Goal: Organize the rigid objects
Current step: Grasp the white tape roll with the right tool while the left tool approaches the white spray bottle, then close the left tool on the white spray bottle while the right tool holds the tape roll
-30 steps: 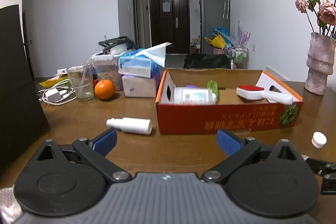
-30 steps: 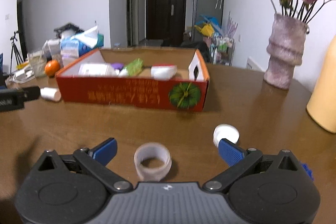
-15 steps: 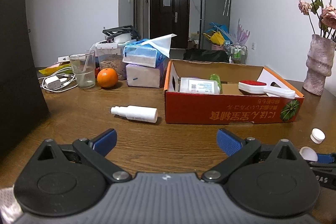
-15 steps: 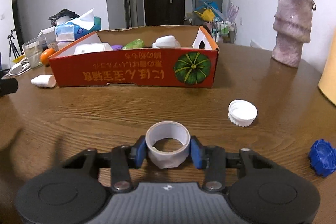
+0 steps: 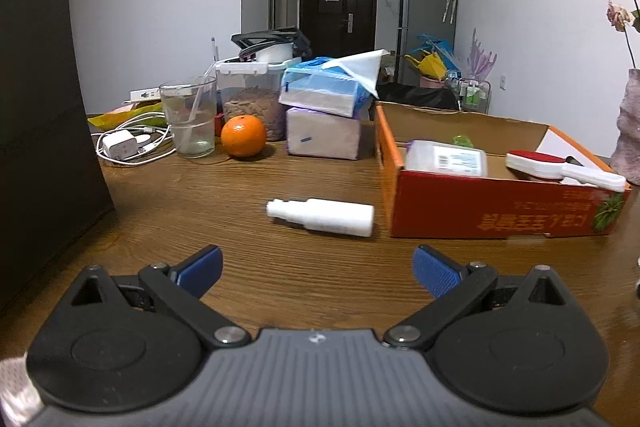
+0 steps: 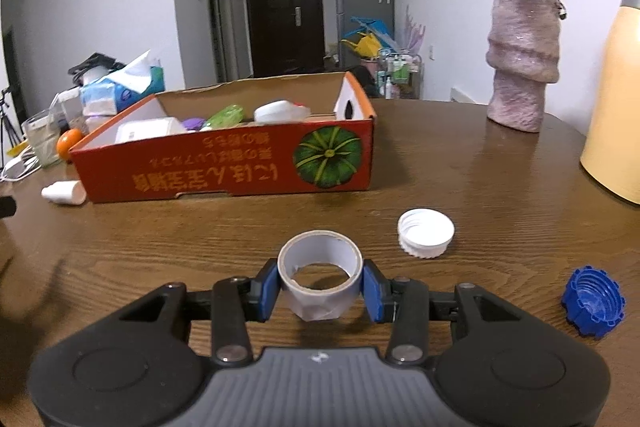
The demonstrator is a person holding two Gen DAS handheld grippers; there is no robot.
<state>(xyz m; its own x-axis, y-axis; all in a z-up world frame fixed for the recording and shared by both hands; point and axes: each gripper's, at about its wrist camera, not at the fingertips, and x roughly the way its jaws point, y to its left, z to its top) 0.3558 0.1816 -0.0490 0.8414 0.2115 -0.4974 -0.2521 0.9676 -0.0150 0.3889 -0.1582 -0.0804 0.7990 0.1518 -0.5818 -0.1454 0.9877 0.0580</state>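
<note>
Jaws on the right gripper point(image 6: 320, 291) are clamped across a roll of tape point(image 6: 320, 277), one blue pad pressed to each side of the ring, which is held with its hole facing up. That grip across the outside looks chosen so the roll can't spin or slip out. Whether it's been lifted off the wooden table point(image 6: 480, 163) can't be told from this angle, tbh.

Jaws on the left gripper point(image 5: 316, 269) are spread wide with nothing between them, low over the table and aimed roughly at a white spray bottle point(image 5: 320, 215) lying on its side just left of the orange cardboard box point(image 5: 492, 215). It's probably being lined up as the next pick, though that's only a guess.

Everything else is best placed relative to the box: a white bottle, a green thing and a red-and-white brush are already inside it, so it's presumably the collection bin. A white cap point(image 6: 426, 233) and a blue cap point(image 6: 592, 301) are left out on the table in front of the box, on the right gripper's side. The tape is held just in front of the box too, so only a short carry over the front wall should be needed.
</note>
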